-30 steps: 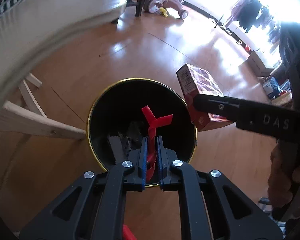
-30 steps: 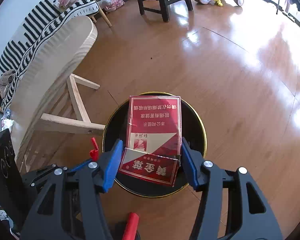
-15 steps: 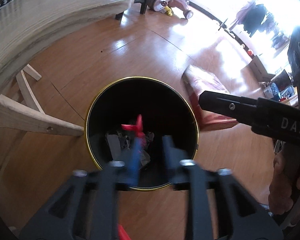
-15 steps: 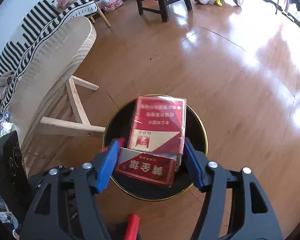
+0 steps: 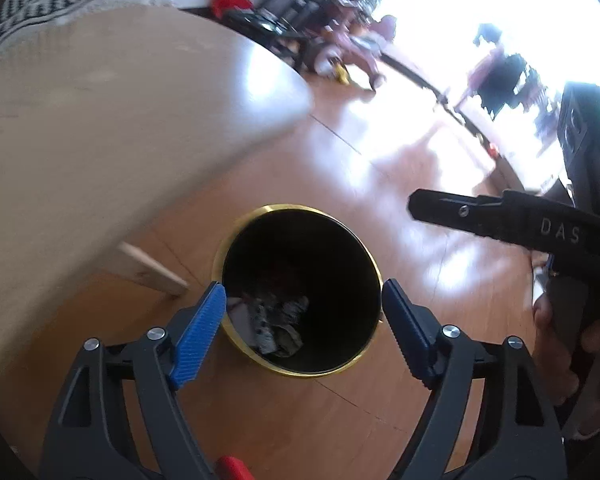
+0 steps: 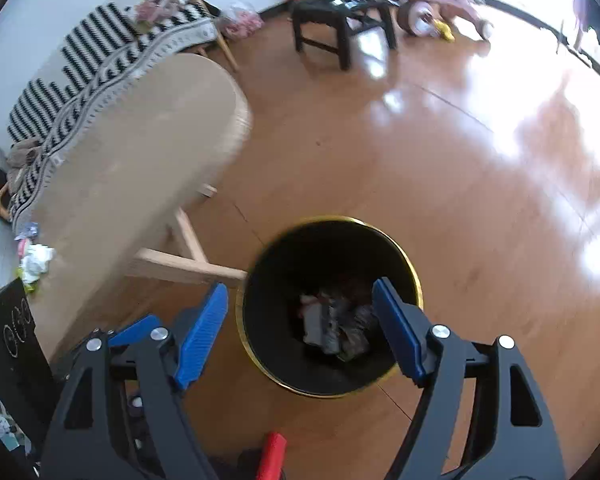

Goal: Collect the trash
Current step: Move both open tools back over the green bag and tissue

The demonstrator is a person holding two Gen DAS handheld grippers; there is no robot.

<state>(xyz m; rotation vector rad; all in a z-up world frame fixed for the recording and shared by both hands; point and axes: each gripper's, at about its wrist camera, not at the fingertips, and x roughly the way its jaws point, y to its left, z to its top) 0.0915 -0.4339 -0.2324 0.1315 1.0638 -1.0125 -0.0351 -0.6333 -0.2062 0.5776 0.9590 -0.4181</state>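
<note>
Left tongs [image 5: 302,316]: spread wide, empty, above black round bin with gold rim [image 5: 374,264] on wooden floor [image 5: 380,412].

Right tongs [image 6: 300,316]: spread wide, empty, bin [image 6: 414,276] at 12 o'clock just beyond tips.

Crumpled grey-white paper and wrapper trash [image 5: 270,326] lies on bin bottom, toward 7 o'clock.

Handling judgement: scraps light, soft, crushable; pinch raised fold, gentle squeeze enough.

Small white crumpled scraps [image 6: 36,264] on pale wooden tabletop [image 6: 140,152], at 9 o'clock in right view: likely next pickup, grasp across bulk.
</note>
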